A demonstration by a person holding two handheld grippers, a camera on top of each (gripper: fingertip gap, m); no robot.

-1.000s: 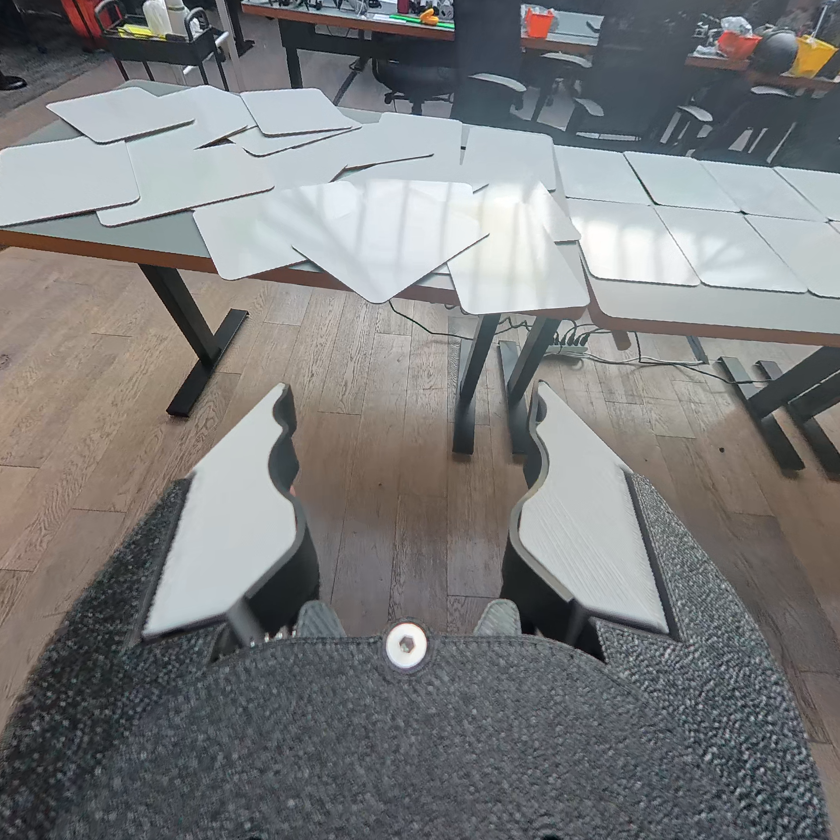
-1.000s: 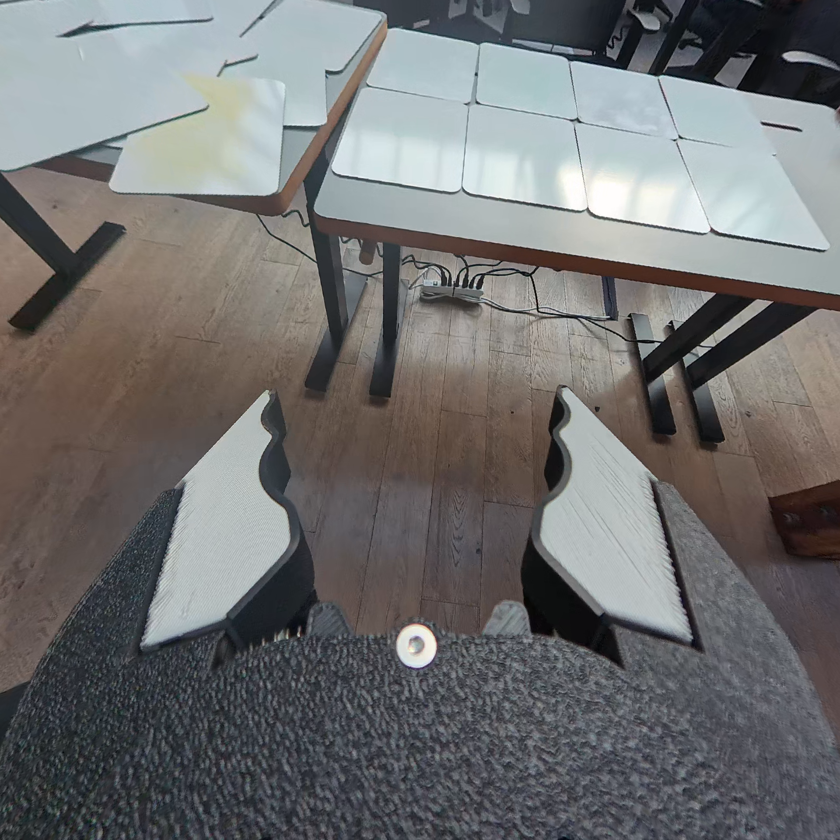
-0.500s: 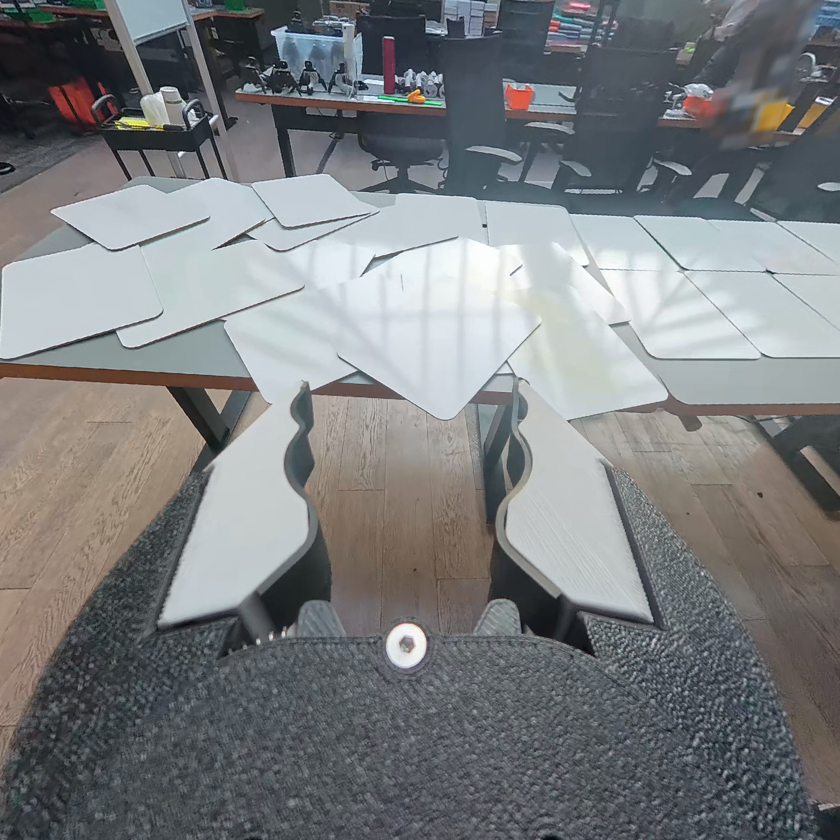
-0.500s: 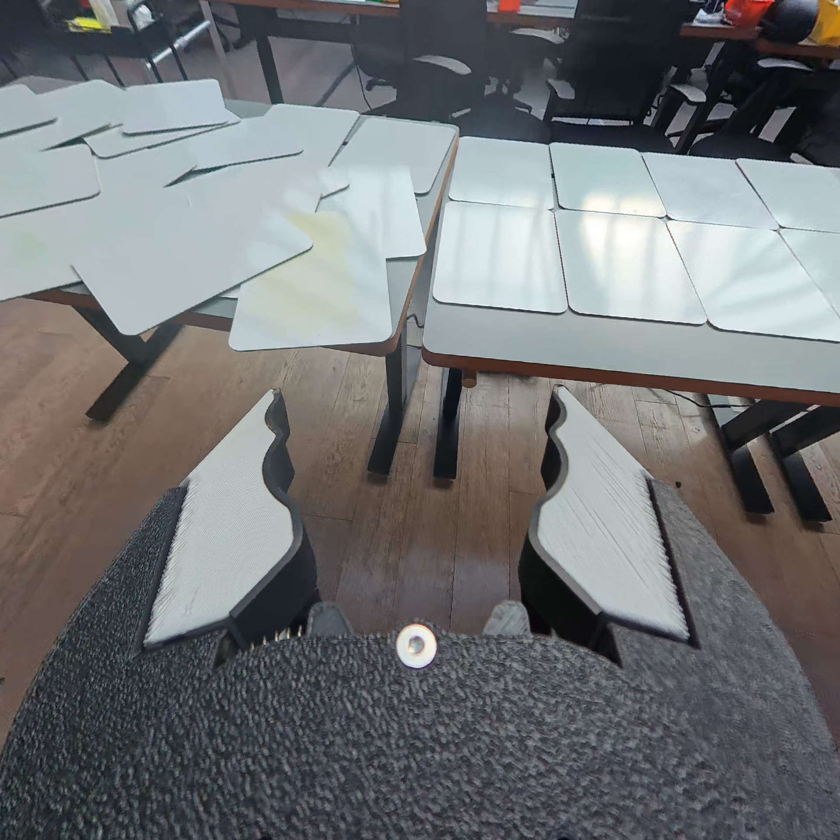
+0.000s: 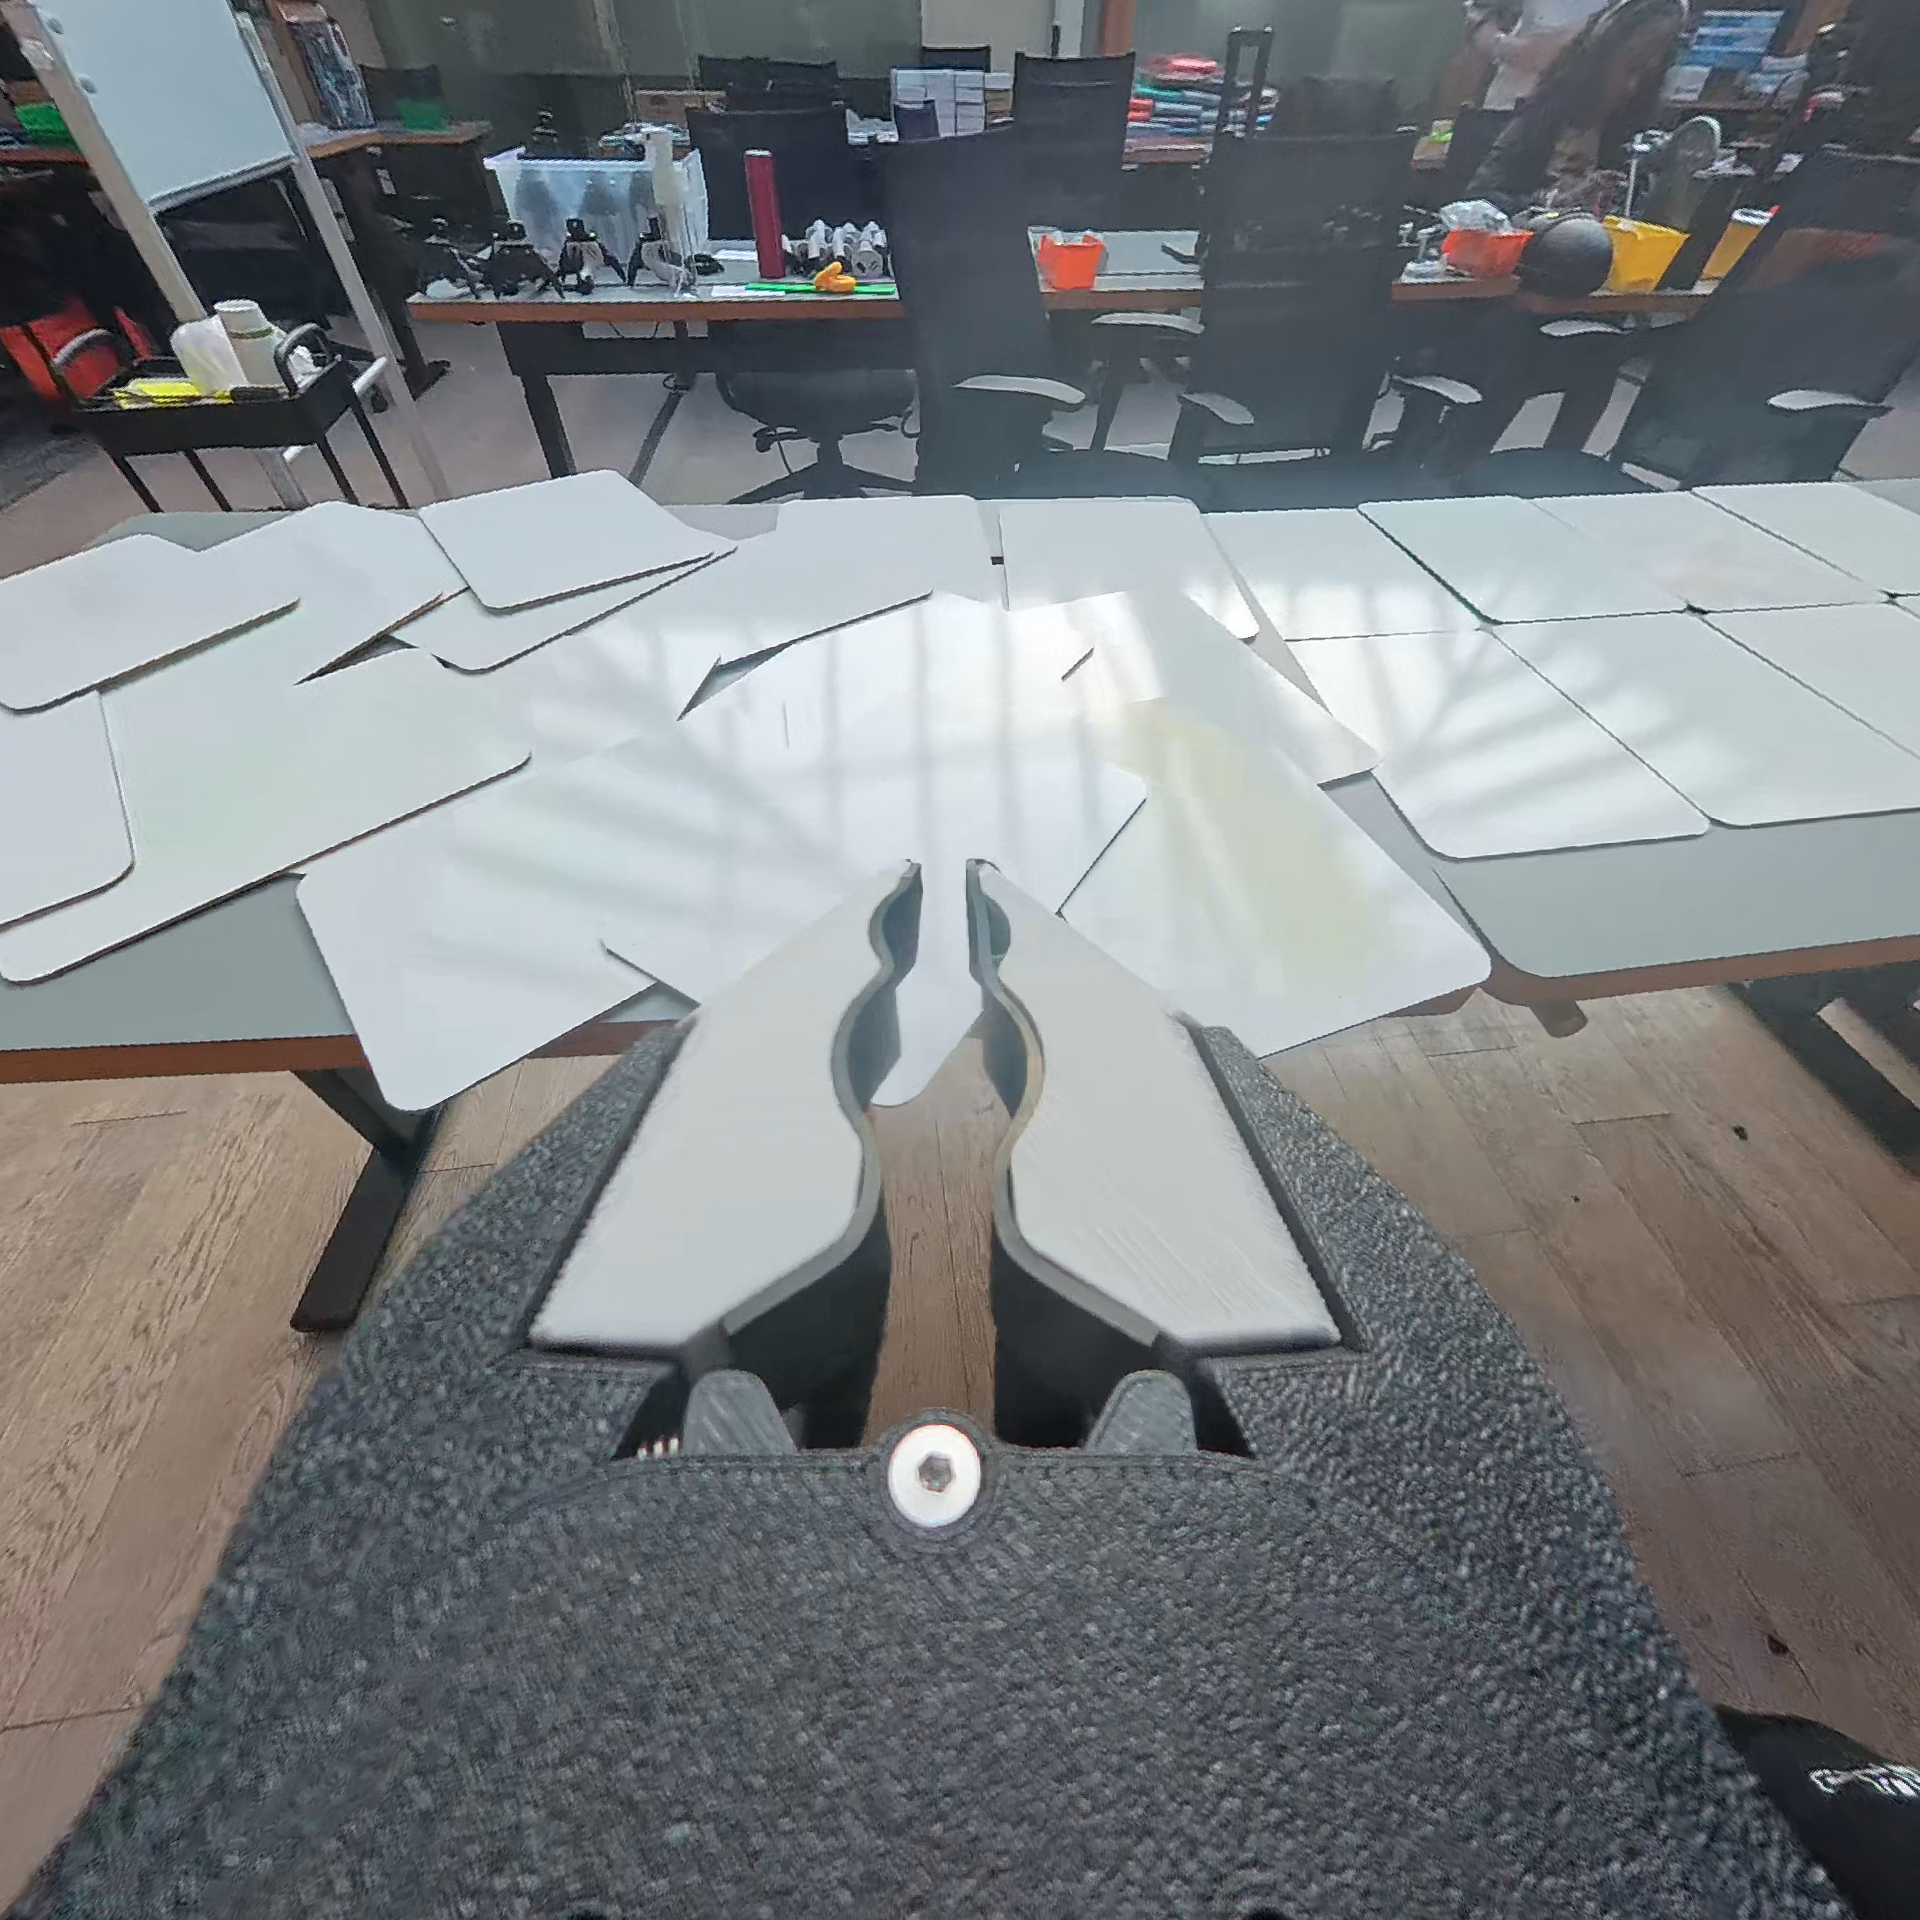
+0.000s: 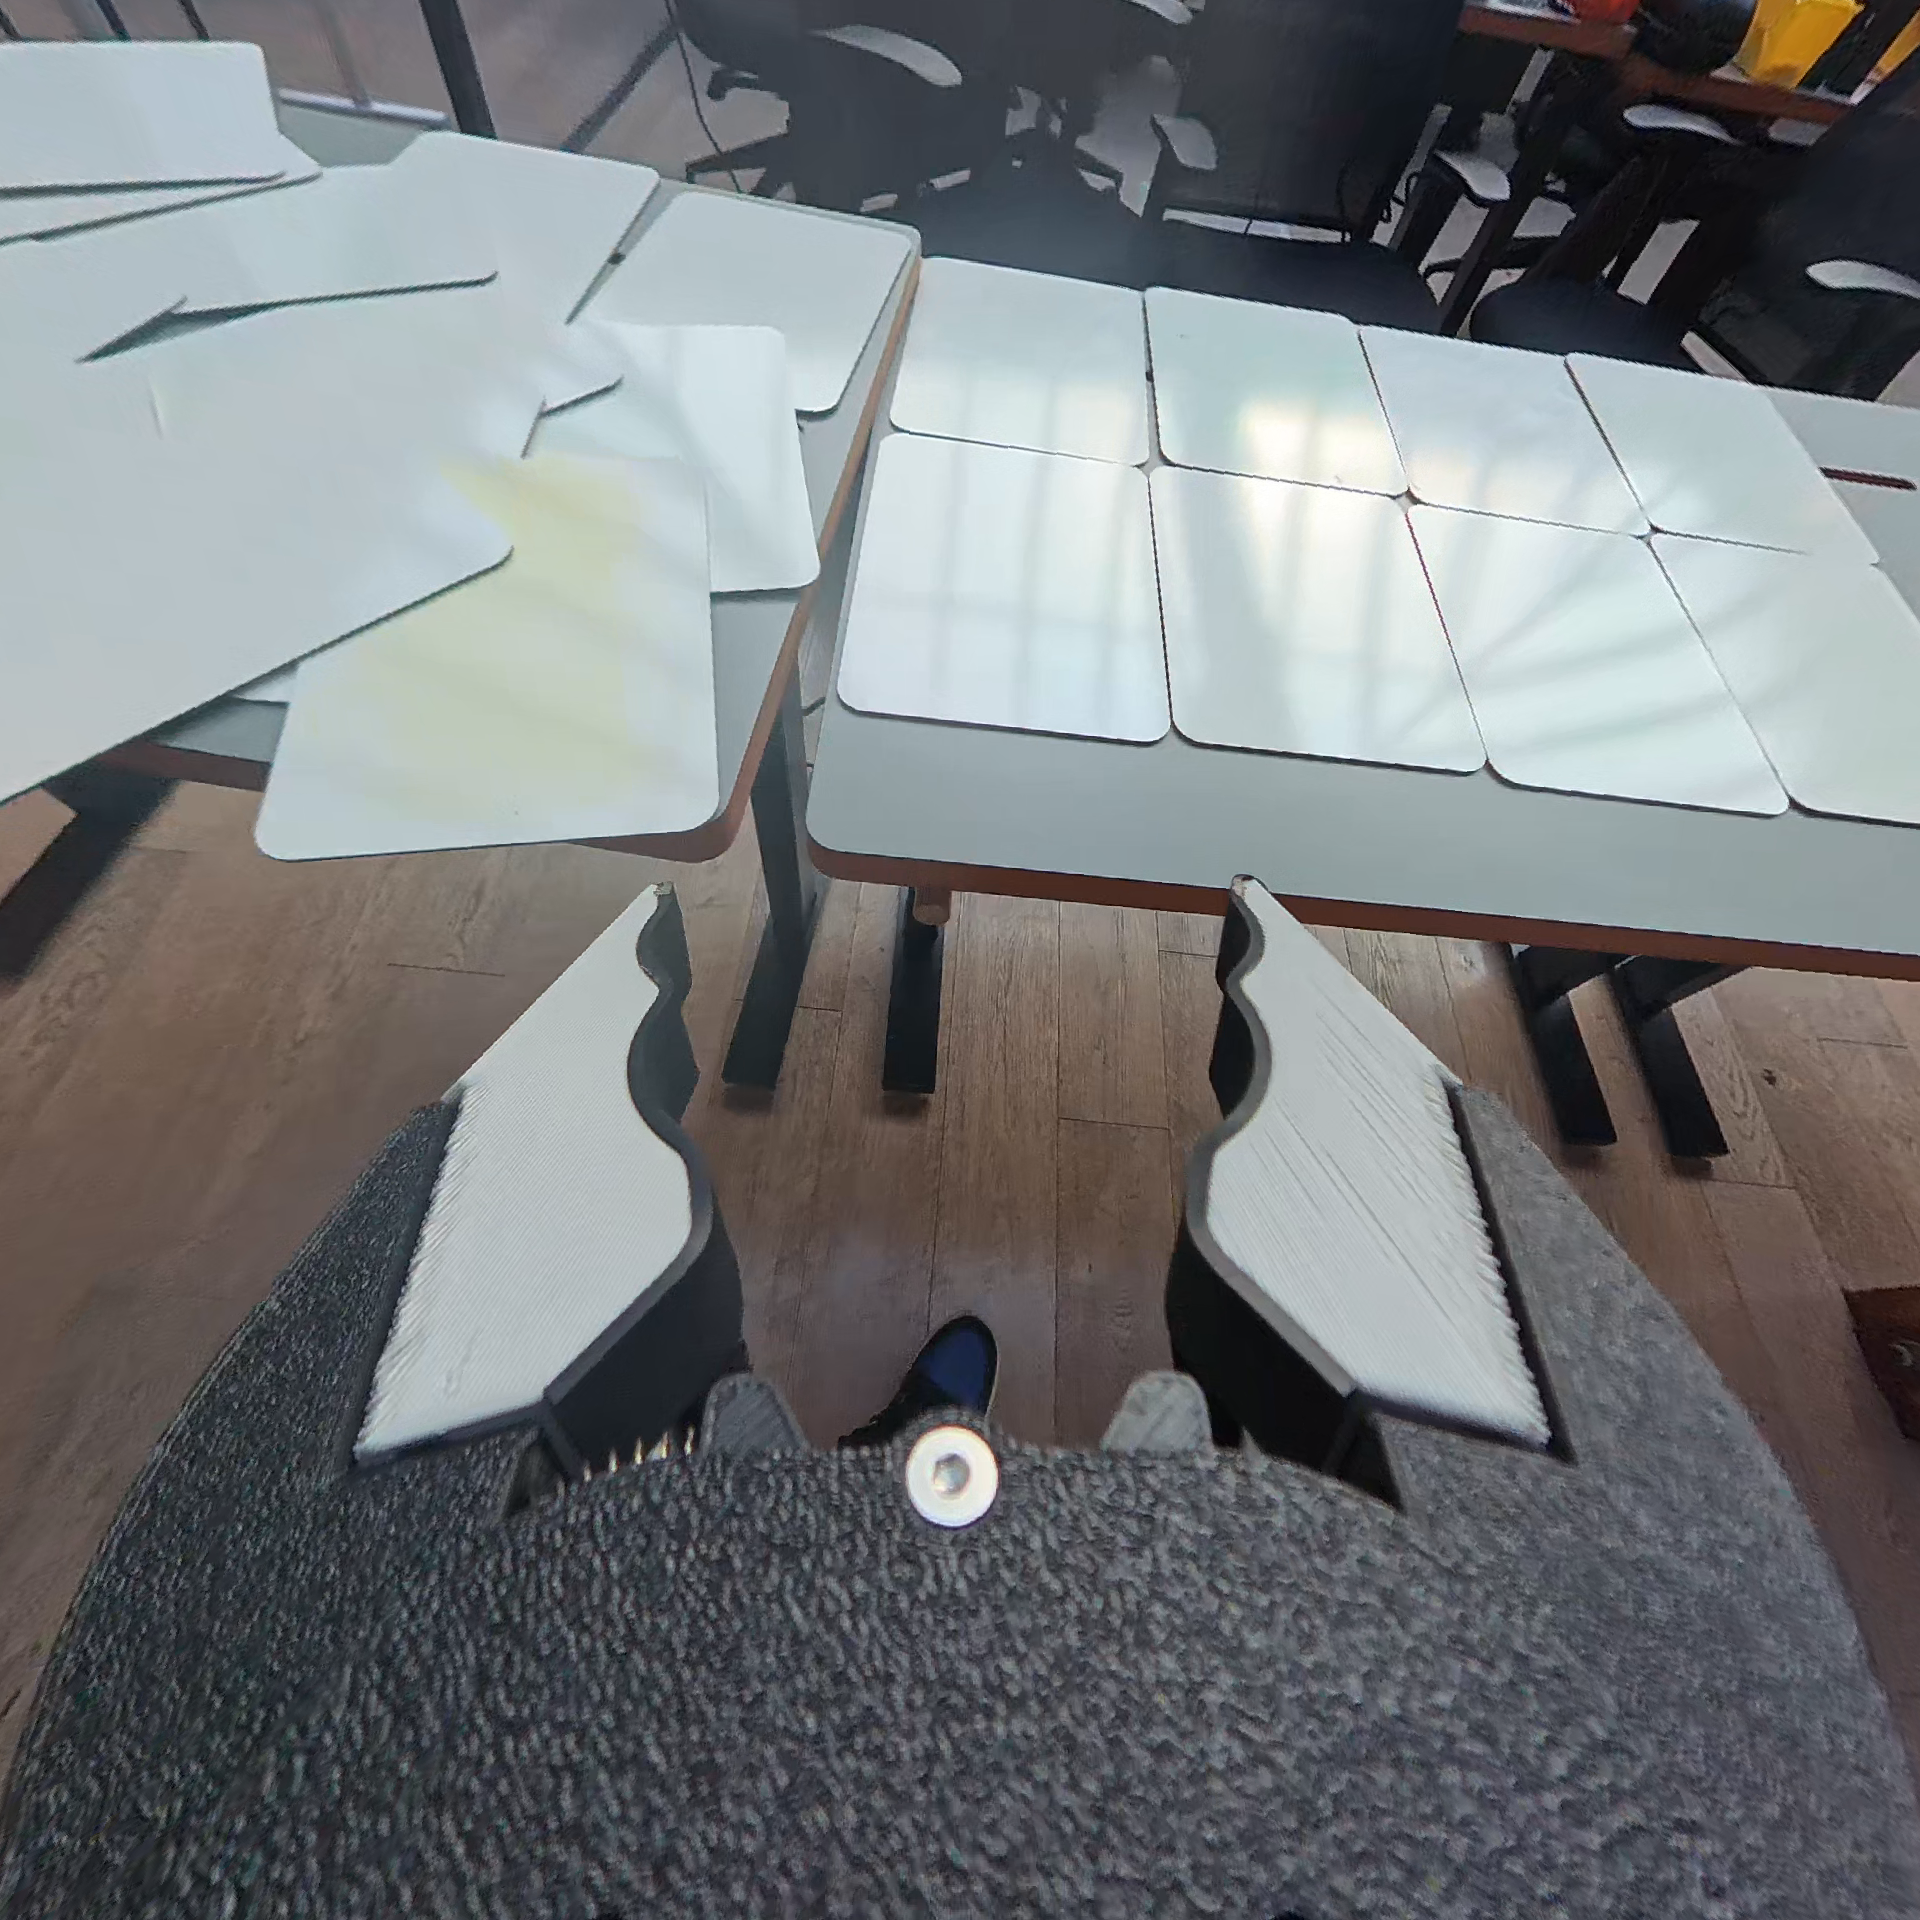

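Left wrist view: left gripper [image 5: 942,868], fingers nearly together with a thin gap, sat at frame centre over the overhanging corner of a glossy white rounded board [image 5: 831,821] in the loose pile; contact could not be told. A nudge could tip it off the grey table [image 5: 145,1013].

Right wrist view: right gripper [image 6: 951,899] was spread wide, empty, lower centre, short of the tidy grid of white boards [image 6: 1309,613].
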